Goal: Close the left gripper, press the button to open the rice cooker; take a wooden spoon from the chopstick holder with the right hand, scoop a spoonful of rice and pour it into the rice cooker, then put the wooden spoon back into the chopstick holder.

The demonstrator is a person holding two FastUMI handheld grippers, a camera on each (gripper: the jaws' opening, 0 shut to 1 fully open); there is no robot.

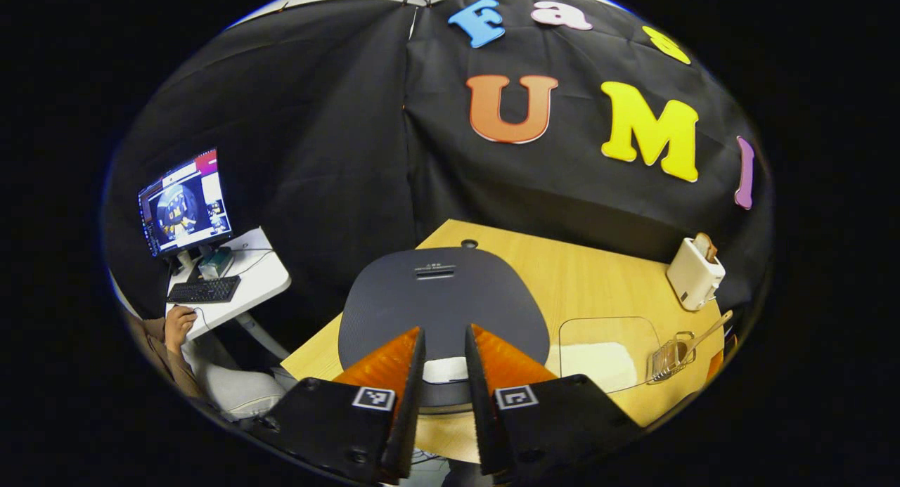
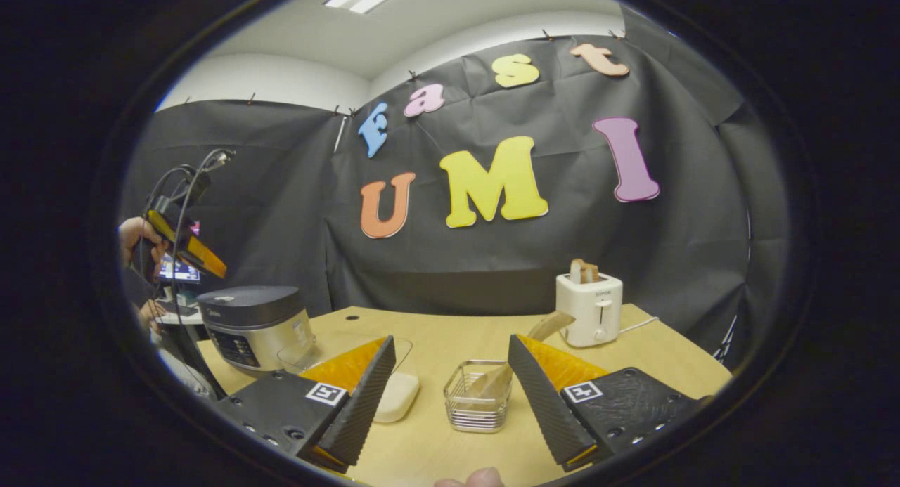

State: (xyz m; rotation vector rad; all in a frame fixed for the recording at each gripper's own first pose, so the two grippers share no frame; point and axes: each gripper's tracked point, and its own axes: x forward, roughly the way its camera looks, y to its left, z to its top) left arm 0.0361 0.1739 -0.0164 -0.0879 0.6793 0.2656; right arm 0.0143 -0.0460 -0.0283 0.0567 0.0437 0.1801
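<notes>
Status: nothing of the task looks done yet; the lid is down, the spoon sits in its holder, and pressing, scooping, pouring and returning all remain. One light wooden table (image 2: 633, 346) carries everything. One dark-lidded, silver-bodied rice cooker (image 1: 443, 297) stands at the table's left end, lid closed, its pale front button (image 1: 445, 369) untouched. One white toaster (image 2: 589, 309) with bread in its slot stands at the far right. One clear shallow container holding white rice (image 1: 598, 360) lies just beside the cooker. One wire-mesh chopstick holder (image 2: 478, 405) stands near the front, with one wooden spoon (image 2: 524, 350) leaning in it, handle up. Left gripper (image 1: 444, 357): hovering above the button, fingers narrowed but with a gap showing, so not fully closed as the task asks. Right gripper (image 2: 450, 381): fingers wide apart, empty, aimed at the holder.
</notes>
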